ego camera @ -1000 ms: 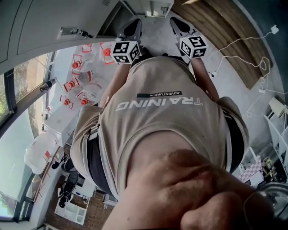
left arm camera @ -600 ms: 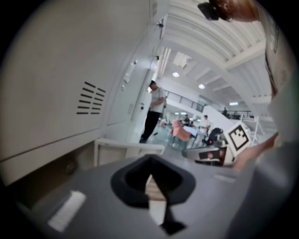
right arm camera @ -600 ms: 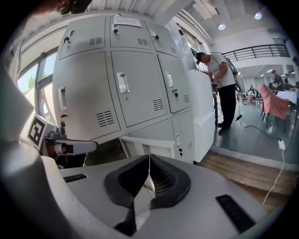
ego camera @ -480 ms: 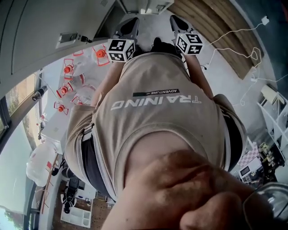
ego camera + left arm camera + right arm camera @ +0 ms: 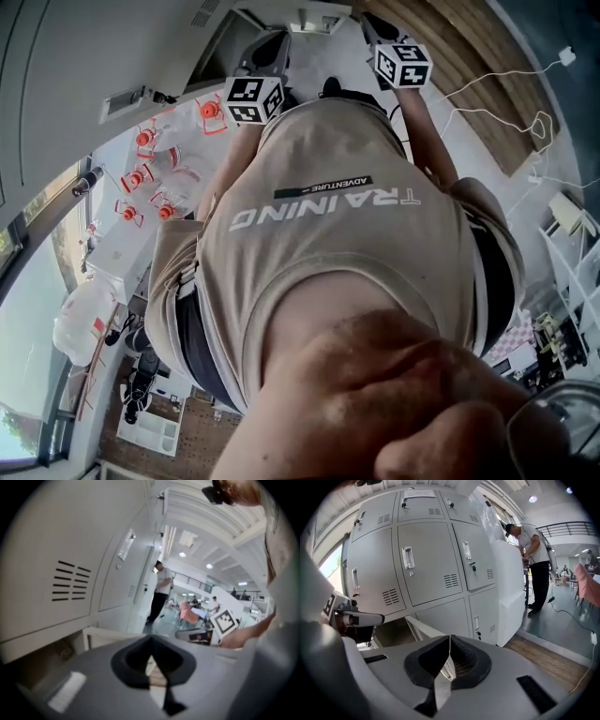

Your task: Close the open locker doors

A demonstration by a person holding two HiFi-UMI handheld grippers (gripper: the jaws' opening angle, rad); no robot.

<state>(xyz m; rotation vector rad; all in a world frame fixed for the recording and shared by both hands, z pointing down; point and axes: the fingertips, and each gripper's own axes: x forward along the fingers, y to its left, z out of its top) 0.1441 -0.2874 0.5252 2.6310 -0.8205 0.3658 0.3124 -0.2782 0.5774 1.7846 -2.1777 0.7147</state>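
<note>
A bank of grey lockers point(image 5: 426, 559) fills the right gripper view. One bottom-row locker door point(image 5: 423, 629) stands open beside its dark compartment point(image 5: 389, 632). My right gripper point(image 5: 450, 639) is shut on nothing and points at that door from a short distance. My left gripper point(image 5: 151, 641) is also shut and empty, close to the same open compartment point(image 5: 47, 665) and door edge point(image 5: 105, 633). In the head view both grippers, left point(image 5: 265, 56) and right point(image 5: 375, 33), reach out past the person's torso towards the locker point(image 5: 309, 17).
A person point(image 5: 536, 564) stands at a white cabinet point(image 5: 508, 588) to the right of the lockers. A cable point(image 5: 576, 616) lies on the floor there. Red-and-white containers point(image 5: 155, 173) sit at the left, and a white cable point(image 5: 506, 94) crosses the wooden strip point(image 5: 450, 56).
My right gripper has moved forward, farther towards the lockers. The left gripper has hardly shifted. Both stay shut.
</note>
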